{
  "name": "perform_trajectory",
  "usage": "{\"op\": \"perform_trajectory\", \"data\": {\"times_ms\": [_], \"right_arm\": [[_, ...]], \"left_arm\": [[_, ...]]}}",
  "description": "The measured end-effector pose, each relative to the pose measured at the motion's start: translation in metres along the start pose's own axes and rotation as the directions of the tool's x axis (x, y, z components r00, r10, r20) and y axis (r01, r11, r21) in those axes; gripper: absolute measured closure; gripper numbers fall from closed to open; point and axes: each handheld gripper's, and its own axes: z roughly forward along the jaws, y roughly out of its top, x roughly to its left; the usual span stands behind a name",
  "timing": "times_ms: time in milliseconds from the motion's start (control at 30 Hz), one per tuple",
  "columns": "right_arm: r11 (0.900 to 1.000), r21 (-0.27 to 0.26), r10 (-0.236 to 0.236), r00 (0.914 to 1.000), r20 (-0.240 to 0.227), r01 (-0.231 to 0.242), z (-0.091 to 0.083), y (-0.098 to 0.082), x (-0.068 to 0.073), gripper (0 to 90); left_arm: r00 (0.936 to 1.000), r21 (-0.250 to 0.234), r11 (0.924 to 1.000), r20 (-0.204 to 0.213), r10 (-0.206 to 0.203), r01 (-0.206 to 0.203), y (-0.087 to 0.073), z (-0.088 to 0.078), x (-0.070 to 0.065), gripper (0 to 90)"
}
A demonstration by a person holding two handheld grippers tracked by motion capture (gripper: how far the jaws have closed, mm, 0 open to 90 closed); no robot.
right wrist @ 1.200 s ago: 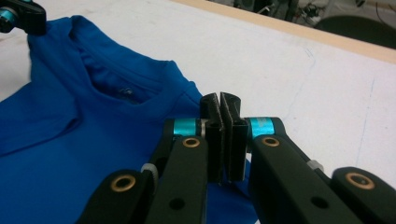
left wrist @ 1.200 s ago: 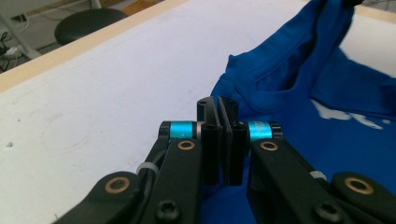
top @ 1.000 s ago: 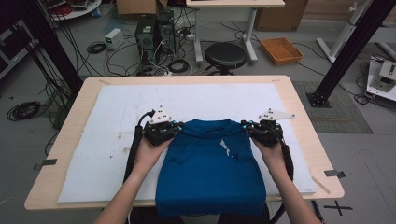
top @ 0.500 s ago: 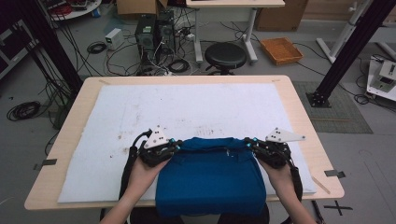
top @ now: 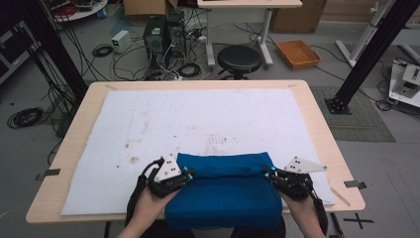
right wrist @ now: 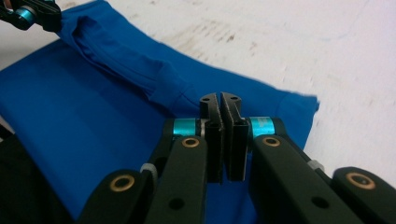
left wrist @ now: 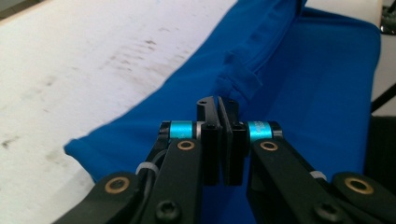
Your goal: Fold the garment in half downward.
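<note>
A blue shirt (top: 223,201) lies folded at the near edge of the white mat (top: 198,119), partly hanging over the table's front. Its far edge is doubled back into a thick roll (top: 223,166). My left gripper (top: 187,174) is shut on the left end of that roll, and my right gripper (top: 268,173) is shut on the right end. In the left gripper view the jaws (left wrist: 218,103) press together on a pinch of blue fabric (left wrist: 299,84). In the right gripper view the jaws (right wrist: 220,101) likewise pinch the folded edge (right wrist: 121,56), with the left gripper (right wrist: 28,14) at the far end.
The wooden table (top: 319,134) carries the stained white mat. Behind it on the floor are a black stool (top: 239,58), an orange tray (top: 298,53), computer towers (top: 161,34) and loose cables. Black frame posts (top: 366,54) stand at both sides.
Both grippers have come toward the person with the shirt's far edge, folding the collar end back over the body. The visible shirt is now much shorter.
</note>
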Motion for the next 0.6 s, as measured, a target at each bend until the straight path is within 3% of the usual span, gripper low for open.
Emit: {"op": "perform_trajectory", "data": {"times_ms": [467, 600], "right_arm": [[0.995, 0.091, -0.033, 0.9994, -0.011, 0.034, -0.009, -0.029, 0.023, 86.6], [0.994, 0.101, -0.042, 0.999, -0.017, 0.043, -0.014, -0.035, 0.027, 83.6]], "left_arm": [[0.998, 0.068, 0.9963, 0.04, 0.05, -0.053, -0.024, -0.005, -0.028, 87.0], [0.998, 0.085, 0.9951, 0.041, 0.048, -0.051, -0.029, -0.008, -0.032, 76.9]]}}
